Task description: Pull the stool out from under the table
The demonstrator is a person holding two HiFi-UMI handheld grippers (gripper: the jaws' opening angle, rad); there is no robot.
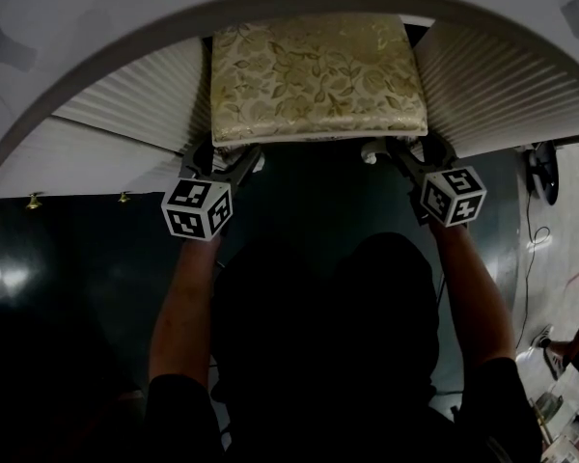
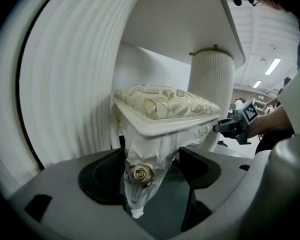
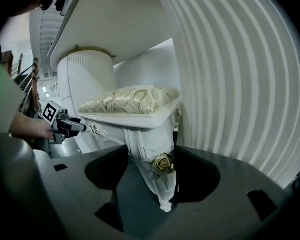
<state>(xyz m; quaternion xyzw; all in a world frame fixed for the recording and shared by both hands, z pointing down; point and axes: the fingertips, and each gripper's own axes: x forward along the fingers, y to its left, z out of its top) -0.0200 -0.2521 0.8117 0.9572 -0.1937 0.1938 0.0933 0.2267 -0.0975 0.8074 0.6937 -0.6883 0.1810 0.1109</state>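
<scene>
Forearms (image 1: 179, 307) stretch out from just under my head camera, one toward each near corner of the stool (image 1: 317, 80). Beyond them the white desk (image 1: 125, 37) arches across, with ribbed panels (image 1: 125, 104) on either side of its kneehole. The stool stands on the dark floor (image 1: 318, 201) between those panels, and only its far strip is tucked under the desk's curved front edge. I see the left gripper (image 2: 151, 170) with jaws spread around the left front leg (image 2: 146, 151). The right gripper (image 3: 151, 170) straddles the right front leg (image 3: 155, 149) the same way. Each leg carries a small gilt rose (image 2: 140, 174).
</scene>
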